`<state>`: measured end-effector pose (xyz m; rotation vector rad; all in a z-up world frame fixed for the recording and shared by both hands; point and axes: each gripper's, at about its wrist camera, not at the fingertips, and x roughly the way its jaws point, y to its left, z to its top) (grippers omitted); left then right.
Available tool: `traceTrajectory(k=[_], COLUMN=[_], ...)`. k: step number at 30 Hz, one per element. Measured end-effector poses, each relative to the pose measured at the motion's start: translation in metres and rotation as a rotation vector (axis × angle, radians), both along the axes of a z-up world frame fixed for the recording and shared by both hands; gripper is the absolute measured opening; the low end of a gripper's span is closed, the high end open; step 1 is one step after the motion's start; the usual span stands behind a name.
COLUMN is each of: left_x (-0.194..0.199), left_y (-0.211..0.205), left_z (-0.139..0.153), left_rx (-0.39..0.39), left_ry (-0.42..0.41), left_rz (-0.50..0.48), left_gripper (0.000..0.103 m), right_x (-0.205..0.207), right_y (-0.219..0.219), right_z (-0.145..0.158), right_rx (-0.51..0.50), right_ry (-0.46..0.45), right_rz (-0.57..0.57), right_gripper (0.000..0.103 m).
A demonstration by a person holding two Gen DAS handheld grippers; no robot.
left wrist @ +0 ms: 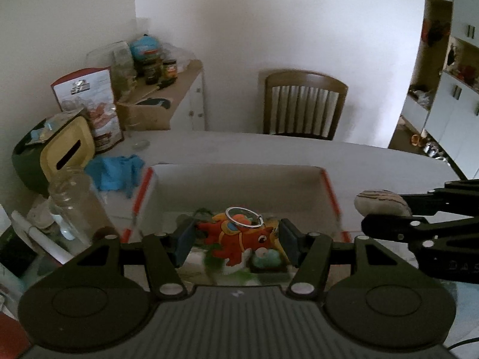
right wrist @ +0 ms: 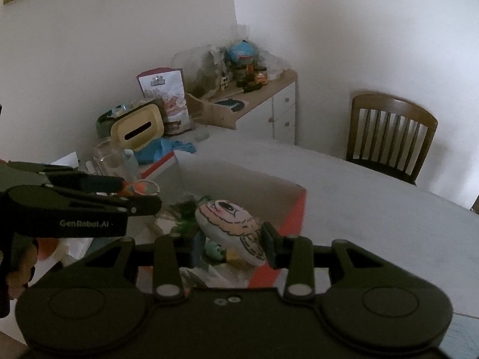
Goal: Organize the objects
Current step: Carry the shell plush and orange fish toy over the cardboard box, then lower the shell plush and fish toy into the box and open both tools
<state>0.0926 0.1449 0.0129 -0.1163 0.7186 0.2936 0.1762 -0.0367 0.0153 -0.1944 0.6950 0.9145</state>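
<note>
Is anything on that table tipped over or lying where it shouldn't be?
The yellow tissue box at the table's far left leans tilted, its slot face angled upward. Crumpled blue gloves lie loose beside the open cardboard box. I see no spill or breakage, though the pictures are dim and blurred.

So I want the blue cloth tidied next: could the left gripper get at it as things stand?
Probably not yet: the left gripper is shut on an orange horse keyring. The crumpled blue cloth itself lies uncovered beside the white box.
</note>
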Motion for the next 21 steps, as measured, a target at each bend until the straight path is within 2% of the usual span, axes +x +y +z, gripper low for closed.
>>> traceTrajectory(k=[13, 21], left_x=[0.036, 0.066], left_y=[0.068, 0.084], left_z=[-0.038, -0.067], left_rx=[-0.017, -0.042], left_ry=[0.047, 0.109], left_rz=[0.052, 0.034], left_gripper=[0.061, 0.061], right_x=[0.013, 0.026], right_y=[0.062, 0.089], right_z=[-0.027, -0.051], right_rx=[-0.1, -0.176], right_ry=[-0.008, -0.019], right_rz=[-0.005, -0.016], right_gripper=[0.039, 0.039])
